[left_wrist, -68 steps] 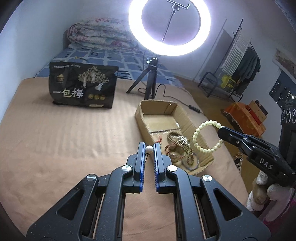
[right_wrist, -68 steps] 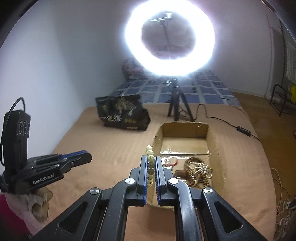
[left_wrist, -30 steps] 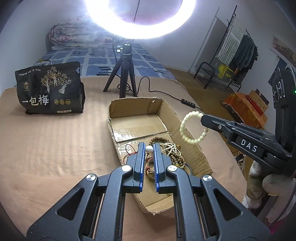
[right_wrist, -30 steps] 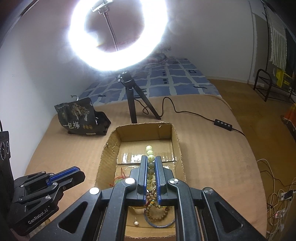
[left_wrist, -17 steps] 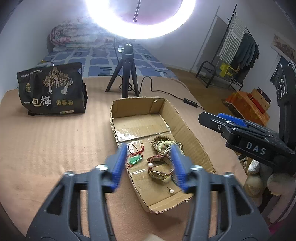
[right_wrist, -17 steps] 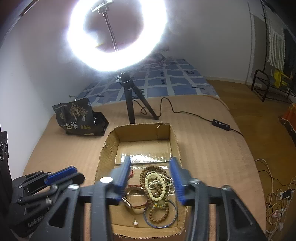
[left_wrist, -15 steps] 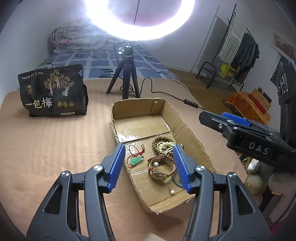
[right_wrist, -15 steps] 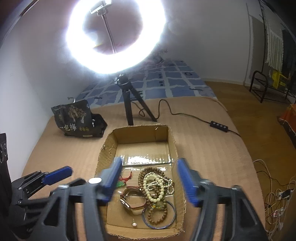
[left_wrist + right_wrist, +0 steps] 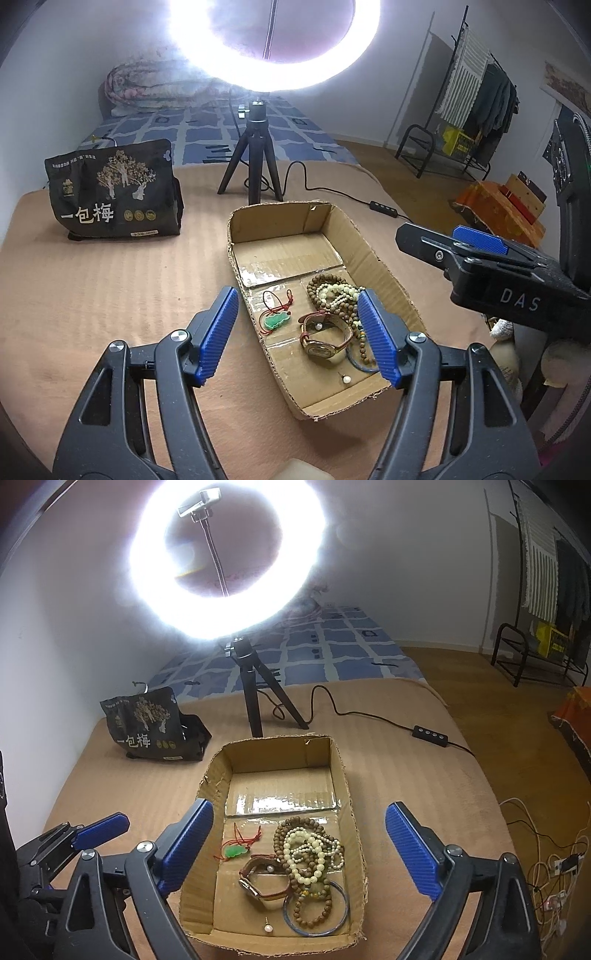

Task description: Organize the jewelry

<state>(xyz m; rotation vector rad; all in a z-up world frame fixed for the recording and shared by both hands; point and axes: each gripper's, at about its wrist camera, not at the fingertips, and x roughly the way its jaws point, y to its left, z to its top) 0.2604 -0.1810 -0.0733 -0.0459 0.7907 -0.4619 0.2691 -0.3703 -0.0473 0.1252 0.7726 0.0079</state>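
An open cardboard box (image 9: pixel 373 254) (image 9: pixel 210 775) lies on the tan bed cover. Inside are a green pendant on red cord (image 9: pixel 275 320) (image 9: pixel 235 851), a brown-strap watch (image 9: pixel 325 341) (image 9: pixel 264 884), a heap of wooden and pale bead bracelets (image 9: pixel 334 293) (image 9: pixel 308 849), a blue bangle (image 9: pixel 341 912) and a pearl stud (image 9: pixel 346 379) (image 9: pixel 267 928). My left gripper (image 9: pixel 297 334) hovers open and empty over the box's near end. My right gripper (image 9: pixel 299 842) hovers open and empty over the box. Each gripper also shows in the other's view, the right one (image 9: pixel 476 247) and the left one (image 9: pixel 96 829).
A ring light on a black tripod (image 9: pixel 255 158) (image 9: pixel 255 686) stands just behind the box, its cable and switch (image 9: pixel 430 735) trailing right. A black snack bag (image 9: pixel 114 195) (image 9: pixel 147 723) stands at the back left. The bed edge drops off at the right, with loose cables (image 9: pixel 546 853) on the floor.
Both grippers were shut, the left on a pearl stud and the right on a pale bead bracelet. They moved over the box and opened; both pieces now lie in the box.
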